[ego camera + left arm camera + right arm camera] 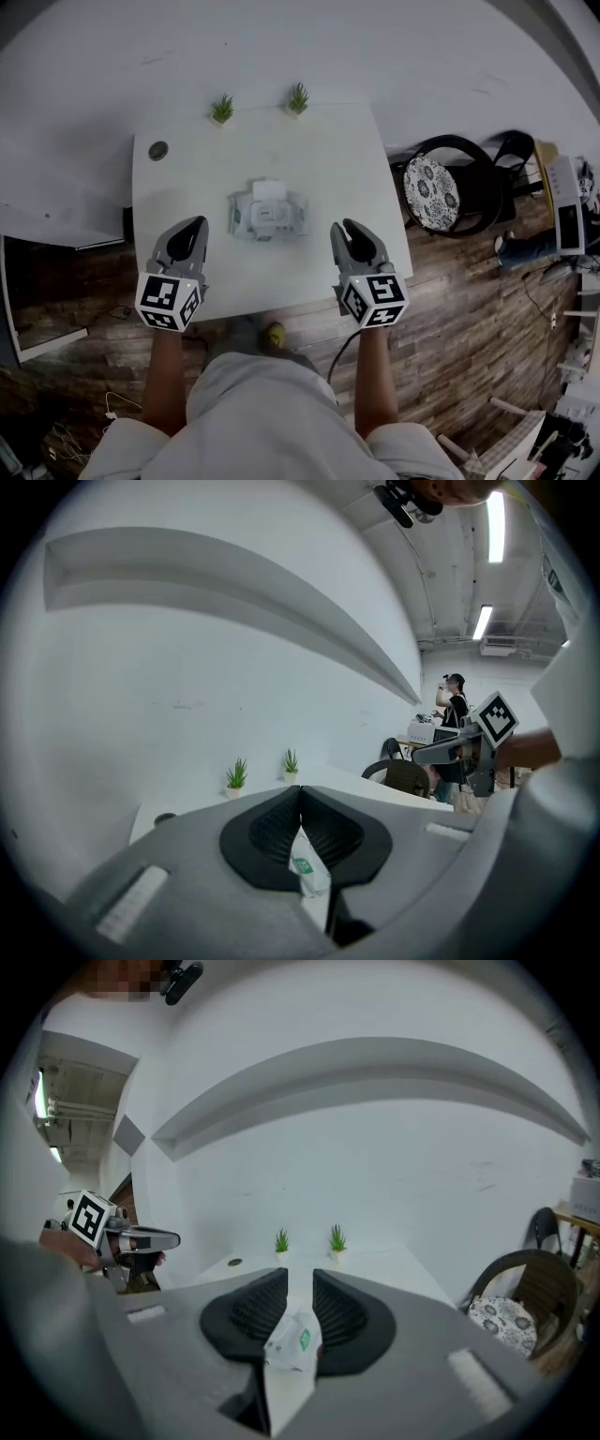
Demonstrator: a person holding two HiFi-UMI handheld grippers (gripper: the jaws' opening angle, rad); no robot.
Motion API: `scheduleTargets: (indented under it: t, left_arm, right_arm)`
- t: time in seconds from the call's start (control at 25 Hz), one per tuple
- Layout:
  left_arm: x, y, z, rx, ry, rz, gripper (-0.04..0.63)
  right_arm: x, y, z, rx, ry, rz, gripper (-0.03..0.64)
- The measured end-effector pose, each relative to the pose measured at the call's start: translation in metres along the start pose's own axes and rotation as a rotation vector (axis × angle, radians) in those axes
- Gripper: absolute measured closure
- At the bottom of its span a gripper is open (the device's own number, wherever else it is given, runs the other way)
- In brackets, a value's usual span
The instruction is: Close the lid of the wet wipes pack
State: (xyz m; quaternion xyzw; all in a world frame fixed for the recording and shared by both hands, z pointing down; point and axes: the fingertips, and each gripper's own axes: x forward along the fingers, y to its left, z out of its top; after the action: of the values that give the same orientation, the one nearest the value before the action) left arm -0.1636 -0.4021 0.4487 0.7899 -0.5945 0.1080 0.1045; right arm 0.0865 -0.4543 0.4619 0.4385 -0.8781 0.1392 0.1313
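**Wipes lid up, two claws close by**

The big white table (187, 169) holds the wet wipes pack (270, 217) right in its middle. The pack lies between the two claws and a bit past their tips, and it touches neither one. The left claw (195, 225) has its tips pressed together with nothing in them. The right claw (348, 228) has its tips apart and is empty too.

The pack looks soft and light. I think a push on the lid could make it slide away if the other claw does not hold it down. A hard poke could squash it, or the lid might not snap all the way.

The pack is white and crinkly. Its little white lid (269, 190) seems to be flipped open on the far side. A tiny green mark (304, 1339) shows on the wrapper.
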Motion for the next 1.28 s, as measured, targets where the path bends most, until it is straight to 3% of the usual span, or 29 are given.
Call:
scheduleTargets:
  t: [0.76,1.2,1.28]
  left_arm:
    - [0.067,0.033,-0.057,-0.047,0.115,-0.052,0.588]
    - [0.082,0.042,-0.071,-0.059,0.154,-0.073,0.588]
    - [0.086,0.043,-0.074,-0.061,0.157,-0.08,0.588]
  right_arm:
    - [0.101,0.003,-0.051,0.004,0.171,0.101,0.528]
    - [0.158,0.019,-0.059,-0.137,0.28,0.216,0.525]
    - [0.168,0.021,-0.06,-0.155,0.296,0.239,0.5]
